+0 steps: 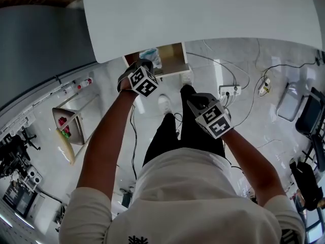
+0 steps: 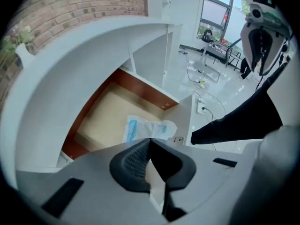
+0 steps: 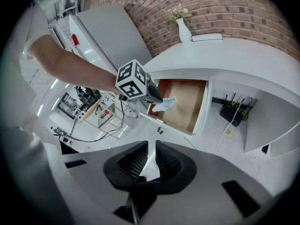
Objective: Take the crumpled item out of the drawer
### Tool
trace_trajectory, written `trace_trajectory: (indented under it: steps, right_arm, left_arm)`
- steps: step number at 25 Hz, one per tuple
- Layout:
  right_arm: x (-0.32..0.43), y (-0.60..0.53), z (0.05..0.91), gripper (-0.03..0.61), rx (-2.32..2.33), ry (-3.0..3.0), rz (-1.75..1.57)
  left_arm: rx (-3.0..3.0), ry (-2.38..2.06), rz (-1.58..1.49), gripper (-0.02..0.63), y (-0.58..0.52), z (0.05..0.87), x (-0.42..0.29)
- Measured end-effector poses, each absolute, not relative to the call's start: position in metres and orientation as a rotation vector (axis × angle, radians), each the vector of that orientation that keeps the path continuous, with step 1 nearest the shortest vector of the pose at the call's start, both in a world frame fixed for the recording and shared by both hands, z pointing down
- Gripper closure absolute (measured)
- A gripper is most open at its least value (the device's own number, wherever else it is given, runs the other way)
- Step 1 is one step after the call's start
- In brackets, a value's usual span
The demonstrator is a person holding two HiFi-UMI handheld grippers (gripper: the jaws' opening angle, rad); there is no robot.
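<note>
White desk (image 1: 203,14), open drawer (image 2: 98,121), crumpled item (image 2: 147,128) inside.

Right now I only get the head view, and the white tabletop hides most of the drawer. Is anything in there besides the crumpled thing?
Observer: No. The left gripper view shows only the crumpled white-and-blue plastic wrapper on the tan bottom of the open wooden drawer, near its front.
Operator: Has the left one got it?
Observer: The left gripper has its tongs shut, tips at the wrapper's near edge. I can't tell whether they pinch it.
Operator: And the right?
Observer: The right gripper holds nothing; its tongs point at the pale floor short of the drawer.
</note>
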State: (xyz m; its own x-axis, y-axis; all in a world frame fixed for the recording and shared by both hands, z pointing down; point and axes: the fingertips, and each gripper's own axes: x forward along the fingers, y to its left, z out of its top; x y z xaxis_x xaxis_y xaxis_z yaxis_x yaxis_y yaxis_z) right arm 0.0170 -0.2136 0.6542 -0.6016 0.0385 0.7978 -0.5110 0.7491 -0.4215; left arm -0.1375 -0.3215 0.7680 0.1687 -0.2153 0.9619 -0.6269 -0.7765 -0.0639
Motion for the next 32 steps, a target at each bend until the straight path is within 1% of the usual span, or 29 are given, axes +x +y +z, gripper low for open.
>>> trace_trajectory:
  steps: [10,19,24,32]
  right_arm:
    - [0.005,-0.154,0.6,0.506,0.371,-2.121,0.732]
    - [0.002,-0.105,0.557,0.517,0.4,-2.135,0.675]
    - [-0.002,-0.077,0.54,0.535,0.442,-2.156,0.715]
    - [-0.009,-0.044,0.519,0.544,0.464,-2.152,0.628]
  left_arm:
    - [2.2,-0.868,1.434,0.591,-0.25,0.646,-0.133]
    - [2.24,-0.829,1.288,0.592,-0.16,0.552,-0.127]
    - [2.271,-0.834,1.214,0.592,-0.114,0.507,-0.13]
    - [2.343,-0.836,1.163,0.592,-0.061,0.448,-0.136]
